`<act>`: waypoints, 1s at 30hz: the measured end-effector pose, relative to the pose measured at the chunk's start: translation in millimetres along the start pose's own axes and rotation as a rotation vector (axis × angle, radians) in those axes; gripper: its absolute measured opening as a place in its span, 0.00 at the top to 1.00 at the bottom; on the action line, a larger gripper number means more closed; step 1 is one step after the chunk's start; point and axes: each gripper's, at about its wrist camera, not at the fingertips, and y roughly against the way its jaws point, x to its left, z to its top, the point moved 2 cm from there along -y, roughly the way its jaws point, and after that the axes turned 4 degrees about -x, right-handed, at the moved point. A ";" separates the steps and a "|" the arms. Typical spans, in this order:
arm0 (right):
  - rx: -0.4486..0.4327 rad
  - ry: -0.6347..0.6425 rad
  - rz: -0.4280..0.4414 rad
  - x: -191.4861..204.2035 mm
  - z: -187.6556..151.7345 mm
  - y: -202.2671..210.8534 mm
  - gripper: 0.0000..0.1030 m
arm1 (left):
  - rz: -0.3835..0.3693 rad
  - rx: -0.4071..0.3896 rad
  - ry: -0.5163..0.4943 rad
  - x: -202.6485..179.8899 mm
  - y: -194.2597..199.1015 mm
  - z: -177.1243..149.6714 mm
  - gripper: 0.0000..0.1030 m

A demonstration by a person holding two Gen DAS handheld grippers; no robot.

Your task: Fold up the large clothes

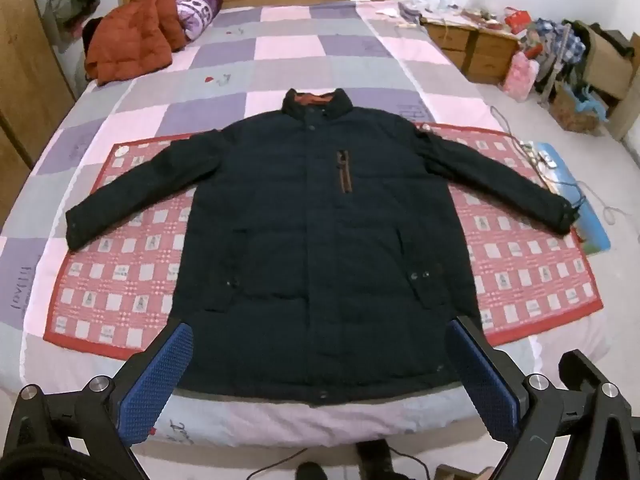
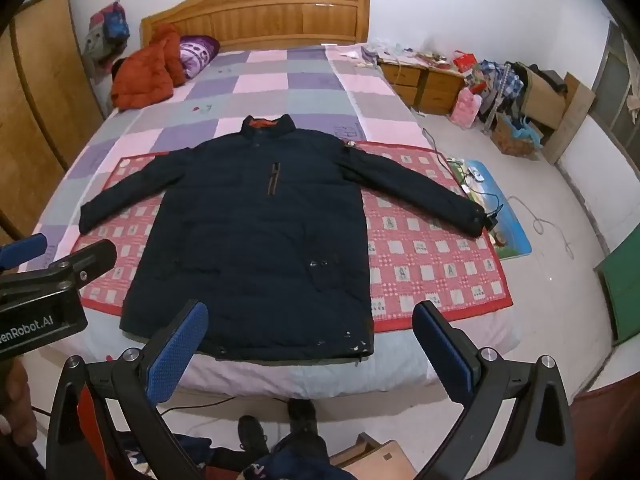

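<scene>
Navy jacket [image 1: 320, 240] flat on the bed's [image 1: 280, 48] near edge, sleeves spread. Left gripper [image 1: 320, 380] and right gripper [image 2: 312, 356] wide open, empty. Padded, bulky, soft: probably grip cuffs or hem corners.

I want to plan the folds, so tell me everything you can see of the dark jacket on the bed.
The dark jacket is navy, padded-looking, long-bodied, and lies flat and front up on a red patterned mat, closed down the front. Its stand collar shows orange lining. Both sleeves spread out and slightly downward. An orange-trimmed chest zip sits beside the placket; snap-flap pockets sit lower. The hem reaches the near bed edge. Neither gripper touches it.
</scene>
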 end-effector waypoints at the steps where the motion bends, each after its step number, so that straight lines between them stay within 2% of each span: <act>1: 0.002 -0.002 0.000 0.1 -0.2 -0.2 0.00 | -0.011 0.006 0.004 0.7 -0.3 0.3 0.00; 30: 0.010 -0.003 0.012 9.9 -2.9 -1.8 0.00 | -0.024 0.008 0.011 15.7 0.7 1.6 0.00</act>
